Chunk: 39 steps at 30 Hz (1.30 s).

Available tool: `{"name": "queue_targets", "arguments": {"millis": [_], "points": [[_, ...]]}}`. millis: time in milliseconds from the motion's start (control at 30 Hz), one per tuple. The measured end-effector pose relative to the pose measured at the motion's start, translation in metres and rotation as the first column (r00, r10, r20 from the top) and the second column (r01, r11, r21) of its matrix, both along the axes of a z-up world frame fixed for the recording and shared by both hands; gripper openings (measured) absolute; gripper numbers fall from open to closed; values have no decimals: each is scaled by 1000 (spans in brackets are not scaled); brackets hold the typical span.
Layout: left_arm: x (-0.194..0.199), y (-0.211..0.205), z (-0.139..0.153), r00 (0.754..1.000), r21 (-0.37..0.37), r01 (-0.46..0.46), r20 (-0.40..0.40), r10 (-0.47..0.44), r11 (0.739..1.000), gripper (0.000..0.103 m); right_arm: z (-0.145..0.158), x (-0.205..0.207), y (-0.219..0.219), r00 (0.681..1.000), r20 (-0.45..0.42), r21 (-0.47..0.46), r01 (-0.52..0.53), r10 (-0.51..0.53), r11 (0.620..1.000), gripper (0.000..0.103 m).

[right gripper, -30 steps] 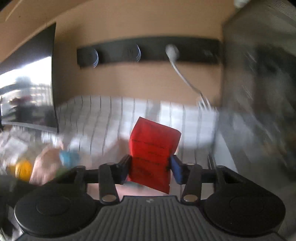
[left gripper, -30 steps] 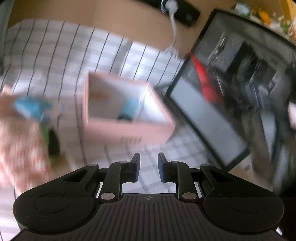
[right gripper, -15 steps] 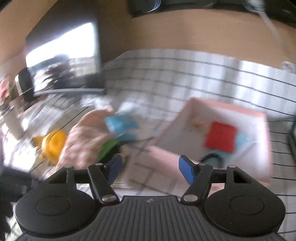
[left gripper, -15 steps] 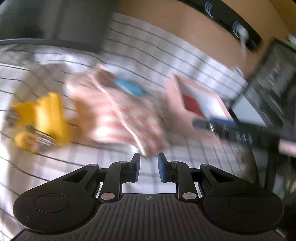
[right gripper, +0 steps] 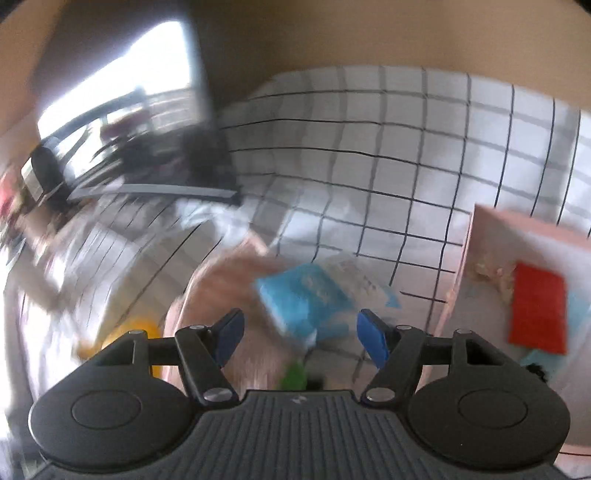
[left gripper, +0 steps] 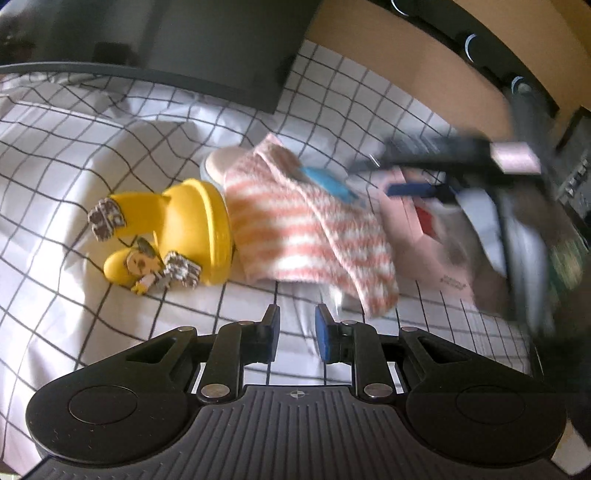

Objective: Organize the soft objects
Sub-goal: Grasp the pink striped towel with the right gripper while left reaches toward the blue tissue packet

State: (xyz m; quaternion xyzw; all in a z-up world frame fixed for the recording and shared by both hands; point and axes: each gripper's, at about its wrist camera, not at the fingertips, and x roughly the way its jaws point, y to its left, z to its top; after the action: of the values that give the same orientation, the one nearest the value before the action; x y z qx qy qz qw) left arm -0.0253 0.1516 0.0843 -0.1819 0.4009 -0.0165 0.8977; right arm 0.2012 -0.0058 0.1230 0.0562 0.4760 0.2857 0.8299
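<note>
**Two grippers poised over a checked cloth strewn with soft things**

The left gripper (left gripper: 297, 332) tilts down over a bare patch of the grid-patterned cloth (left gripper: 92, 155), its blue pads a narrow gap apart with nothing between them; open cloth spreads to its left and below, while a dark monitor base (left gripper: 221, 55) closes off the far edge. Just ahead lies a pink-and-white striped knit (left gripper: 306, 232), its lower corner near the right pad; a yellow plush toy (left gripper: 177, 229) lies touching the knit's left edge; a blue packet (left gripper: 328, 181) rests on top of the knit. The right gripper (right gripper: 300, 334), blurred, angles down over that same blue packet (right gripper: 306, 299), jaws wide apart and gripping nothing; the packet shows between them, contact unclear. To its right stands the pink box (right gripper: 476, 236), its near wall just beside the right finger; a red packet (right gripper: 537, 310) lies inside; bare cloth stretches beyond toward the brown wall (right gripper: 369, 33).
</note>
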Motion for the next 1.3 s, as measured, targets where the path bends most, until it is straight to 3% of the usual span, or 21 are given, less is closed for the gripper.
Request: {"name": "queue_targets", "arguments": {"millis": [133, 200, 367, 533, 633, 800, 867, 967, 1100, 1200, 1233, 1300], "points": [[-7, 8, -5, 1000, -26, -5, -1, 5, 1000, 23, -15, 39, 21, 976, -144, 1, 166, -164, 986, 69], [-8, 13, -6, 1000, -36, -13, 3, 13, 999, 23, -26, 53, 37, 963, -180, -79, 192, -203, 978, 70], [-7, 26, -1, 1000, -50, -16, 14, 17, 999, 23, -53, 65, 66, 971, -150, -267, 139, -184, 954, 86], [9, 38, 21, 997, -54, -9, 78, 13, 998, 23, -62, 69, 75, 970, -178, -333, 97, -163, 938, 88], [26, 42, 32, 993, -53, 0, 117, 6, 999, 23, -57, 59, 75, 977, -184, -291, 50, -107, 955, 76], [58, 39, 30, 996, -46, -18, 85, 21, 999, 23, -28, 23, 51, 984, -175, -122, -51, 29, 991, 43], [66, 38, 25, 998, -51, -28, 62, 32, 998, 23, -10, 4, 34, 988, -139, -76, -75, 64, 994, 25], [78, 31, 12, 1000, -34, -19, 16, 19, 999, 23, 14, -30, 0, 993, -55, -61, -105, 102, 993, 11], [87, 19, -3, 998, -27, -22, -51, 21, 999, 22, 19, -75, -48, 993, 6, -136, -118, 120, 984, 10], [79, 6, -2, 999, -1, 9, -41, -9, 1000, 22, 12, -103, -72, 992, 35, -205, -111, 121, 972, 13], [75, 1, 0, 999, 9, 26, -40, -26, 1000, 22, 11, -110, -81, 993, 39, -190, -107, 116, 976, 17], [65, -6, 2, 998, 19, 54, -37, -53, 998, 22, 5, -119, -95, 992, 47, -147, -112, 120, 983, 47]]}}
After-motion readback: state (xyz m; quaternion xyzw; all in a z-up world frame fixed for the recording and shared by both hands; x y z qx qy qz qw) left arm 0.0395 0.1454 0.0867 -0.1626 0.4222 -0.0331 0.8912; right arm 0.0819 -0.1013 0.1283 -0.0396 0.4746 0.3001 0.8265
